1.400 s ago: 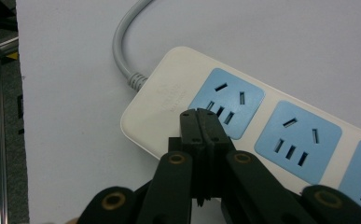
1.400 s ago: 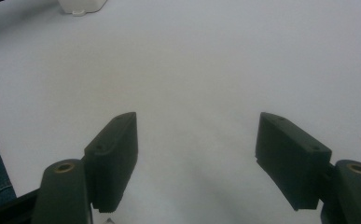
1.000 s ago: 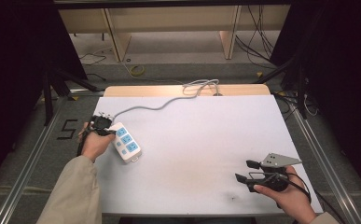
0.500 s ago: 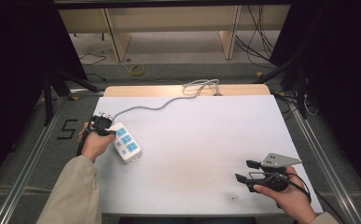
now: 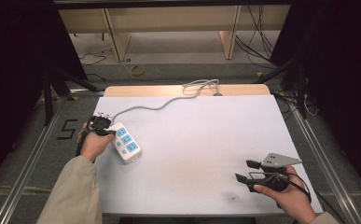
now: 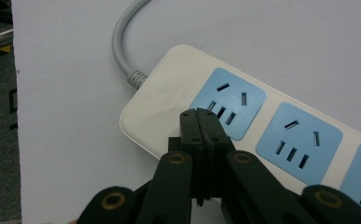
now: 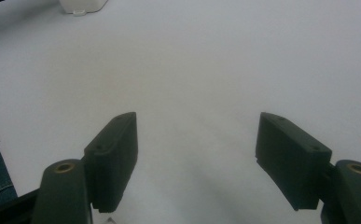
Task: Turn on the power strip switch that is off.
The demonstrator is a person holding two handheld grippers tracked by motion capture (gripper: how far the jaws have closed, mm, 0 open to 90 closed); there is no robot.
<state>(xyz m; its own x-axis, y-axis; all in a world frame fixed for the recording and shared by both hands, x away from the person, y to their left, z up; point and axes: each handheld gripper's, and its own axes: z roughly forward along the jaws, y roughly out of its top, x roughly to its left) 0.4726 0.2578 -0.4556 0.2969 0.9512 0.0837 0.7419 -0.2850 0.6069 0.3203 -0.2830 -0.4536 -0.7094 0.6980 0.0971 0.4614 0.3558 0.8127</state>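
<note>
A white power strip (image 5: 127, 144) with blue sockets lies at the left of the white table (image 5: 201, 140); its grey cable (image 5: 159, 105) runs to the table's far edge. My left gripper (image 5: 104, 125) is shut with nothing in it, its tips over the cable end of the strip (image 6: 169, 98) beside the first blue socket (image 6: 228, 102). In the left gripper view the jaws of the left gripper (image 6: 204, 122) press flat together. My right gripper (image 5: 246, 171) hovers open over bare table at the near right; in its own view the right gripper (image 7: 197, 140) has nothing between the pads (image 7: 115, 154).
Wooden shelving legs (image 5: 115, 37) and loose cables (image 5: 257, 42) lie on the floor beyond the table. Metal rails (image 5: 29, 158) run along both sides. The strip's far end (image 7: 82, 5) shows at the top of the right gripper view.
</note>
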